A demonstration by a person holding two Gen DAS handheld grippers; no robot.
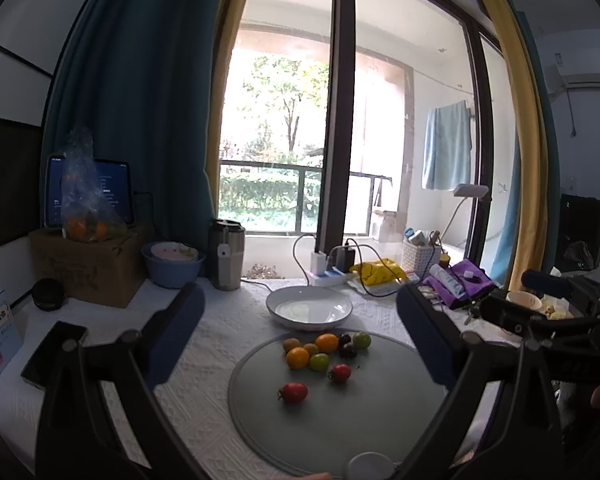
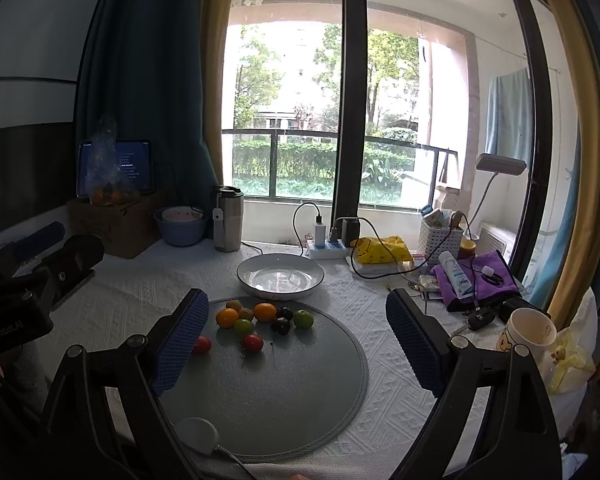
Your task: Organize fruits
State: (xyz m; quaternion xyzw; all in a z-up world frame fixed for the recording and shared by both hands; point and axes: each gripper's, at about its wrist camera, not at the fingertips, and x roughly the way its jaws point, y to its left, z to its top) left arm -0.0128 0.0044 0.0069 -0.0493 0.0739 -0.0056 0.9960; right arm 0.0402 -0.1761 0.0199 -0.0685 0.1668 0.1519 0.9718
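Left gripper [image 1: 300,344] jaws wide, empty | right gripper [image 2: 298,338] same | small mixed-colour round fruits [image 2: 260,320] clustered on far part of grey round mat [image 2: 300,380], fwd of both | white shallow bowl [image 2: 280,276] just beyond | est. neither arm clearly nearer.

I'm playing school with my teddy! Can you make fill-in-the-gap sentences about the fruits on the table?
1. The small fruits lie on a round grey ____.
2. The white bowl behind them is ____.
3. Both the left gripper and the right gripper are ____.
4. The two fruits nearest the cameras are ____ in colour.

Missing words: mat; empty; open; red
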